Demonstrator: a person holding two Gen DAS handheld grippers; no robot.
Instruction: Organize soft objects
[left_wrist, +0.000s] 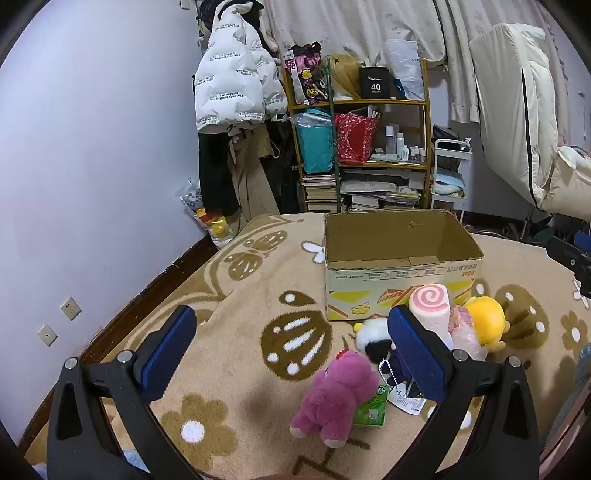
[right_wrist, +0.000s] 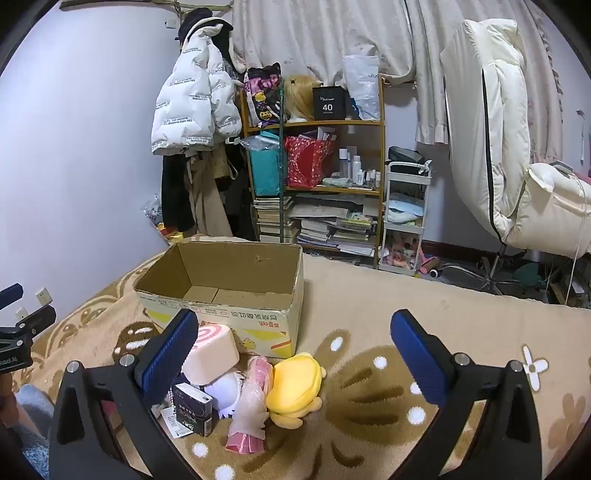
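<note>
An open cardboard box (left_wrist: 400, 275) stands on the patterned blanket, empty inside; it also shows in the right wrist view (right_wrist: 258, 321). Soft toys lie in front of it: a pink plush bear (left_wrist: 334, 398), a swirl-roll cushion (left_wrist: 430, 304) (right_wrist: 216, 349), a yellow plush (left_wrist: 485, 319) (right_wrist: 295, 387), a black-and-white plush (left_wrist: 371, 336), a white plush (right_wrist: 223, 393) and a pink wrapped toy (right_wrist: 251, 406). My left gripper (left_wrist: 291, 350) is open above the blanket, the bear below its right finger. My right gripper (right_wrist: 295, 358) is open over the yellow plush.
A small dark box with a tag (right_wrist: 194, 408) and a green packet (left_wrist: 371, 408) lie among the toys. Behind the bed stand a cluttered shelf (left_wrist: 369, 147), hanging coats (left_wrist: 236, 74), a white trolley (right_wrist: 404, 218) and a chair with a cream coat (right_wrist: 517, 184).
</note>
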